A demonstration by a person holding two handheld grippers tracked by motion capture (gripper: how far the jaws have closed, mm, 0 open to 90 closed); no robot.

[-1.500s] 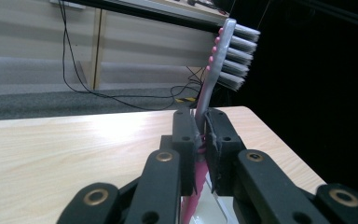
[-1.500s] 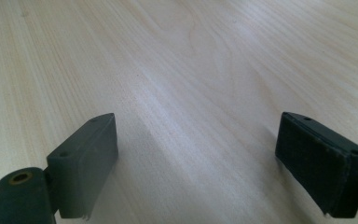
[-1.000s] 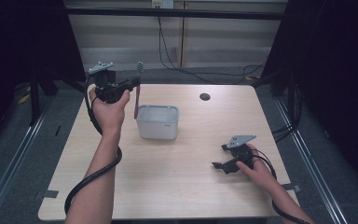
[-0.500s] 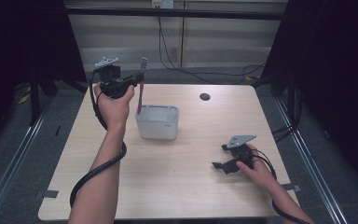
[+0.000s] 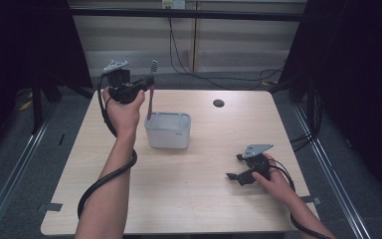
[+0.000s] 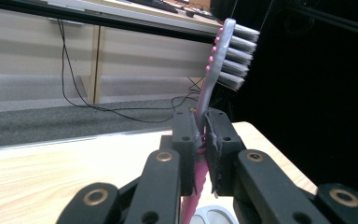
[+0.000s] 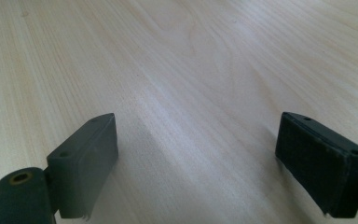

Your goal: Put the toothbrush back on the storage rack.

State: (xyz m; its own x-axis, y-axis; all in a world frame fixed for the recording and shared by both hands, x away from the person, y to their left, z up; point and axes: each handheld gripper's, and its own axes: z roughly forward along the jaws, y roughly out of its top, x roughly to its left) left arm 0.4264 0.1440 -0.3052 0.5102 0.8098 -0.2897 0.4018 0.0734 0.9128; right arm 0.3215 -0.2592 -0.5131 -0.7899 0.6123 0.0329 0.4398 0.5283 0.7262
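While the left gripper (image 5: 146, 84) clamps a toothbrush (image 5: 151, 92) above the white bin (image 5: 168, 130), the right gripper (image 5: 235, 169) rests wide open on the pale wooden table (image 5: 204, 189).

The white bin (image 5: 168, 130) stands alone toward the far left of the wooden table (image 5: 199, 199), and the toothbrush (image 5: 151, 94) hangs upright just above its near-left rim, clamped in the left gripper (image 5: 146, 83), so that corner of the opening is taken. The rest of the bin's mouth lies free. Between bin and right gripper (image 5: 238, 175), whose jaws stand wide over bare wood, the tabletop is unobstructed. A small dark hole (image 5: 218, 103) sits near the far edge.
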